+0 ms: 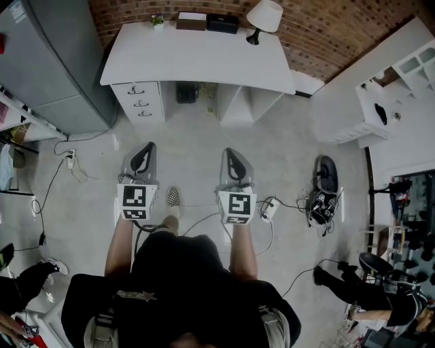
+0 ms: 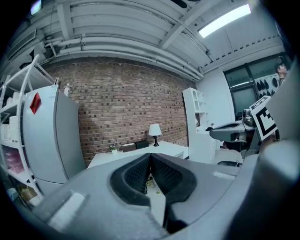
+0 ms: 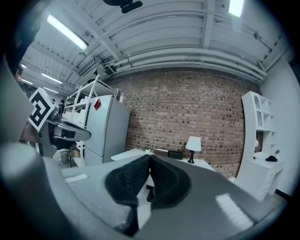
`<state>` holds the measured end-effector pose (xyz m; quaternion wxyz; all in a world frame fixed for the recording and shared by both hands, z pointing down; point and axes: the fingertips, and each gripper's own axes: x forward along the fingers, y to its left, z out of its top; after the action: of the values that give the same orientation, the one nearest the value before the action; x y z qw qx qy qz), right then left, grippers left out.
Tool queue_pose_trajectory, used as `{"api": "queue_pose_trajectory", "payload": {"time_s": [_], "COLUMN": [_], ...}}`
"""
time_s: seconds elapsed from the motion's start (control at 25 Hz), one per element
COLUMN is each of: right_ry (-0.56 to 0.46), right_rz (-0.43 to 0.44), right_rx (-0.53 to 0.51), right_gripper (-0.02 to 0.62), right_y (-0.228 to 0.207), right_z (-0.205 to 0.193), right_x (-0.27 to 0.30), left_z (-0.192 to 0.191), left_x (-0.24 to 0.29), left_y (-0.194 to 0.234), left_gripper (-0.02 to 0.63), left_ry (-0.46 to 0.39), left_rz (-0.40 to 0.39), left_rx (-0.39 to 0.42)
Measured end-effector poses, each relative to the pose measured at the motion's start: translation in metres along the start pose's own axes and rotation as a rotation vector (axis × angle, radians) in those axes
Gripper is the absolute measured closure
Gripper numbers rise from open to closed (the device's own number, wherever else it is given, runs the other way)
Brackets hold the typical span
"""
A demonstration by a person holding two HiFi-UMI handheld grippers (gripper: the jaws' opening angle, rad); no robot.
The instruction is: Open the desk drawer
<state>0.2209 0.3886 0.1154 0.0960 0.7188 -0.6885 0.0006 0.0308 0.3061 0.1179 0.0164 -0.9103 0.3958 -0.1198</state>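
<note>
White desk partly behind left gripper

Home-office furniture in an industrial test hall: a white desk with a three-drawer pedestal, a white-shaded table lamp and a small potted plant stands against a red brick wall, flanked by a tall grey refrigerator and white open shelving. Lab trappings surround the domestic set: loose black and white cables trail over the bare grey concrete floor, and long strip lights run among exposed grey ceiling beams and pipes.
</note>
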Motion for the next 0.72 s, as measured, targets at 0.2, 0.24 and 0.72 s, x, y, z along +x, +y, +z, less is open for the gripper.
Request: {"api": "queue_pose_trajectory", "payload": {"time_s": [0.2,0.24,0.72], "right_ry": [0.01,0.012,0.053], "right_rz": [0.022,0.028,0.115], "right_rx": [0.009,0.009,0.026], "right_gripper": [0.591,0.591,0.591], "right_y": [-0.008,-0.01,0.005], "right_z": [0.006,0.007,-0.01], "right_x": [0.071,0.085,0.225], "left_z": [-0.005,-0.005,-0.03], "left_x": [0.055,0.066,0.141], "left_y": [0.036,0.043,0.136], "left_gripper": [0.595,0.595,0.595], "left_ry": [0.037,0.044,0.114], "left_rz": [0.01,0.016,0.117], "left_rx": [-0.012,-0.017,-0.043]}}
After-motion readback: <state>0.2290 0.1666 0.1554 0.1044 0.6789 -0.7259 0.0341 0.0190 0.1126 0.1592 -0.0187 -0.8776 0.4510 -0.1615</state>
